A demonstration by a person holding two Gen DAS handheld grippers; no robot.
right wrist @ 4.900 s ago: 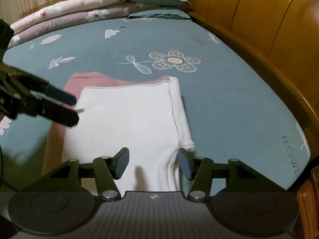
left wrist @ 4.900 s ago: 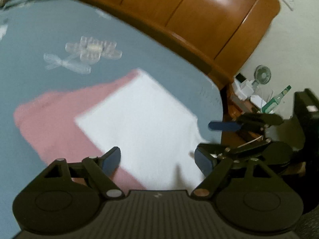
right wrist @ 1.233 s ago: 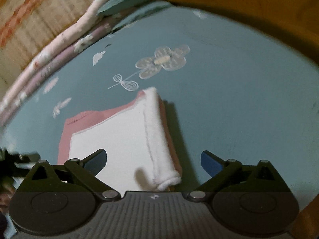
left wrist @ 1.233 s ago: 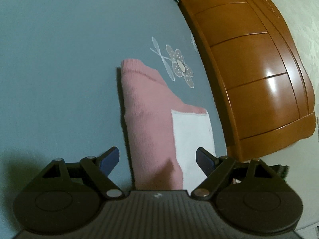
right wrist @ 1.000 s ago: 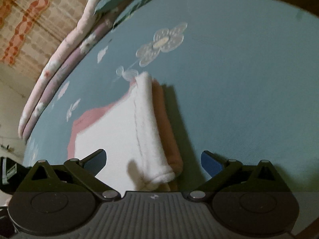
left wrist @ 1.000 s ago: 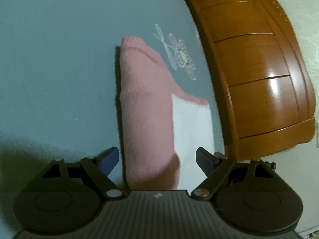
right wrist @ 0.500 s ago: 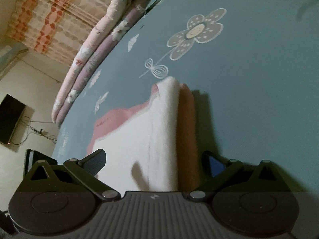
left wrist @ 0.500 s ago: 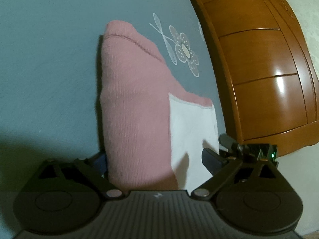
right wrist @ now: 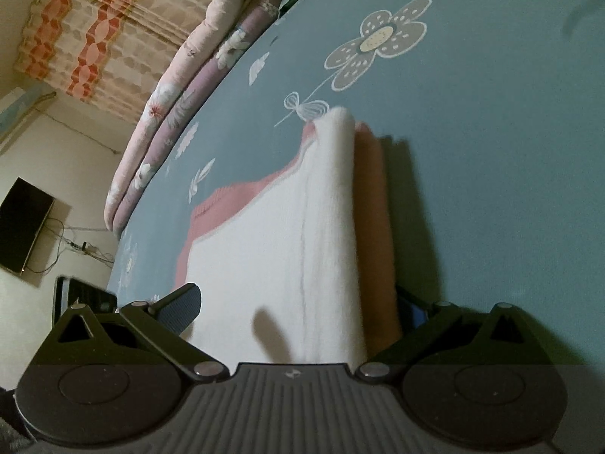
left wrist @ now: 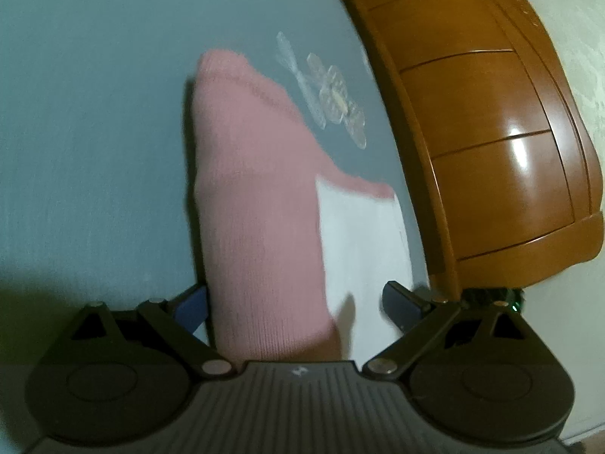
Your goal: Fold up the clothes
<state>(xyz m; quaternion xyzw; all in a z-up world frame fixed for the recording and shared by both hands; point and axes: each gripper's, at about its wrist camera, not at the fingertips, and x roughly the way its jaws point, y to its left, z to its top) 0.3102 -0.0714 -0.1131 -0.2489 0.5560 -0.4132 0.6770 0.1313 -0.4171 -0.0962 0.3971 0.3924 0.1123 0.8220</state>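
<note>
A folded pink and white garment lies on the blue-grey bed sheet. In the left wrist view its pink half runs away from me, with the white panel to the right. My left gripper stands wide open astride the garment's near end, its left pad partly hidden behind the pink edge. In the right wrist view the white layer lies on top with a thick folded edge on the right. My right gripper is open around that end, its right pad tucked low beside the fold.
A wooden headboard runs along the bed's right side. A flower print is on the sheet beyond the garment. Rolled quilts line the far edge, with a curtain and a wall-mounted screen behind them.
Both grippers have closed in on the garment's near end, so it now fills the gap between each pair of fingers. The left jaws stand a little wider than a second ago.
</note>
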